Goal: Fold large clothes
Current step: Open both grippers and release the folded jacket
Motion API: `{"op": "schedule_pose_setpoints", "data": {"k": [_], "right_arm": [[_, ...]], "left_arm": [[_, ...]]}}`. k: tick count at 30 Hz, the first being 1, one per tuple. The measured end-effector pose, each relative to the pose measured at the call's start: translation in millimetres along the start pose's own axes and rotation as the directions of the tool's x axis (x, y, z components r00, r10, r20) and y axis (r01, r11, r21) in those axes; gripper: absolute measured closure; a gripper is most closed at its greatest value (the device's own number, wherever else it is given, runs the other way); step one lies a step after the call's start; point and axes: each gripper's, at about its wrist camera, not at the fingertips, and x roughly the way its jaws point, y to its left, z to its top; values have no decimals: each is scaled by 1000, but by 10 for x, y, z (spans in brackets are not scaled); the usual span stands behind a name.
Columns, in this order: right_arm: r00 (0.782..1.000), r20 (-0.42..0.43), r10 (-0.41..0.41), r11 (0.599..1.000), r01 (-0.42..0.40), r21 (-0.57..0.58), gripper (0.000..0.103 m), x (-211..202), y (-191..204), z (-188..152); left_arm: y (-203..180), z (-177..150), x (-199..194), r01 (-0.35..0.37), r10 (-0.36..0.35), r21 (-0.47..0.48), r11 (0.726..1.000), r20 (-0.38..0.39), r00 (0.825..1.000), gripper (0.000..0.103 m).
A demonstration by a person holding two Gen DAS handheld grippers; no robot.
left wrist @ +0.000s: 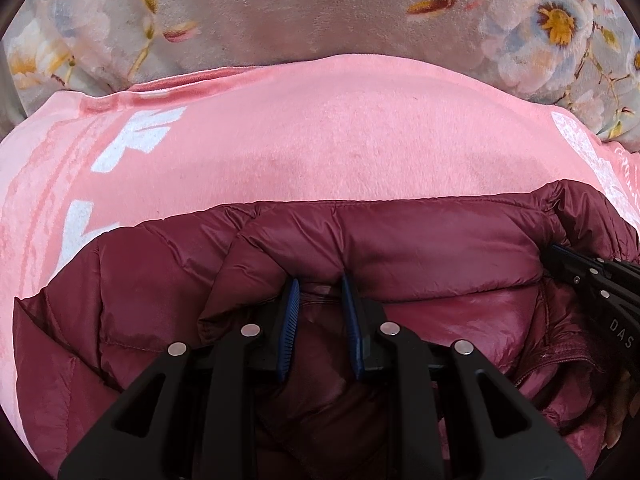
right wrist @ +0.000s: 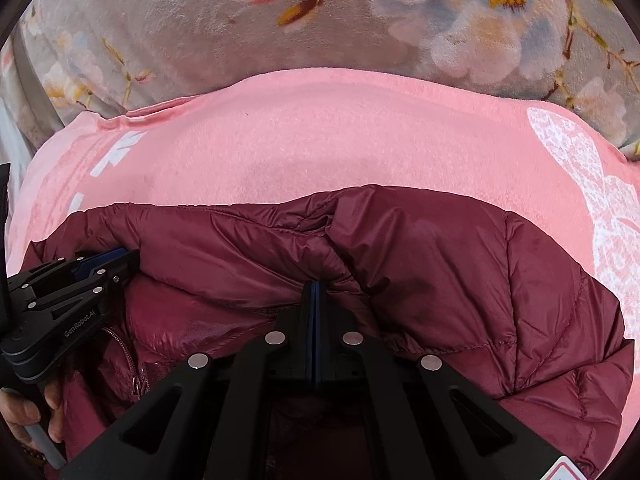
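A dark red puffer jacket [left wrist: 400,240] lies on a pink blanket, its upper edge folded over toward me. My left gripper [left wrist: 320,296] has its blue pads a little apart with a thick bunch of jacket fabric pressed between them. It also shows at the left edge of the right wrist view as the left gripper [right wrist: 100,268]. My right gripper [right wrist: 315,292] has its pads together, pinching a thin fold of the jacket [right wrist: 440,260], with creases running into its tips. The right gripper [left wrist: 560,256] sits at the jacket's right edge in the left wrist view.
The pink blanket [left wrist: 320,140] with white print covers the surface under the jacket. Behind it lies a grey floral plush cover [left wrist: 280,8]. The jacket's zipper [right wrist: 136,380] lies near the left gripper. A person's hand [right wrist: 24,412] holds that gripper's handle.
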Motion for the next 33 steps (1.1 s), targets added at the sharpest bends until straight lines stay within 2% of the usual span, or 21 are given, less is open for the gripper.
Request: {"op": "schedule_pose_setpoints", "data": {"k": [7,12,13,14,15,16,17,18,19,20,21,23,26,27,30,31,33], "right_arm": [[1000,0,11,1000,-11,8,103,3,-24,0],[993,14,116,989,-116,95,103,-42,-206,-9],[994,14,108,988,-109,112,102,-143,-232,-47],[996,9,90,988,-90,127,93,-265,-234,-90],[995,26,92,985,-95,143,81,-542,-230,-182],[992,60,108,983,-115,140,66,-822,-228,-292],[988,90,128,981,-139,132,59,-1098,-237,-420],[984,122,132,981,-147,128,47,-1449,-273,-627],[982,147,122,981,-141,129,39,-1781,-333,-879],[981,155,113,982,-134,132,38,-1987,-381,-1066],[984,149,97,983,-118,141,38,-2271,-492,-1393],[992,108,68,980,-86,181,37,-2693,-721,-2016],[999,52,10,970,-22,241,36,-3109,-983,-2762],[1000,28,-12,962,4,273,36,-3258,-1062,-3070],[1000,-3,-5,937,6,348,36,-3381,-1136,-3534],[1000,-8,8,928,-5,373,36,-3388,-1135,-3647],[999,-4,41,913,-36,406,35,-3341,-1080,-3777]], "left_arm": [[-44,13,0,-26,26,19,999,5,1000,82],[1,-6,-50,-12,12,2,1000,8,1000,80],[24,-33,-103,-14,14,-10,1000,-3,1000,78],[51,-79,-214,-16,16,-25,1000,-15,1000,76],[100,-176,-464,17,-17,-45,999,5,1000,65],[154,-297,-732,49,-47,-54,997,45,998,42],[225,-464,-1032,53,-48,-61,997,86,995,20],[307,-650,-1299,56,-48,-62,996,115,992,14],[380,-807,-1486,61,-53,-59,996,129,990,11],[499,-1080,-1754,59,-52,-48,997,131,990,11],[573,-1236,-1880,46,-40,-42,998,123,992,11],[810,-1723,-2173,-12,16,-45,999,85,996,11],[1268,-2499,-2482,21,-20,-151,988,5,1000,11],[1448,-2782,-2550,41,-51,-228,973,-39,998,11],[1768,-3354,-2650,59,-105,-405,912,-92,990,11],[1829,-3476,-2698,78,-124,-446,892,-76,989,11],[1845,-3605,-2820,107,-137,-483,869,-28,990,11]]}}
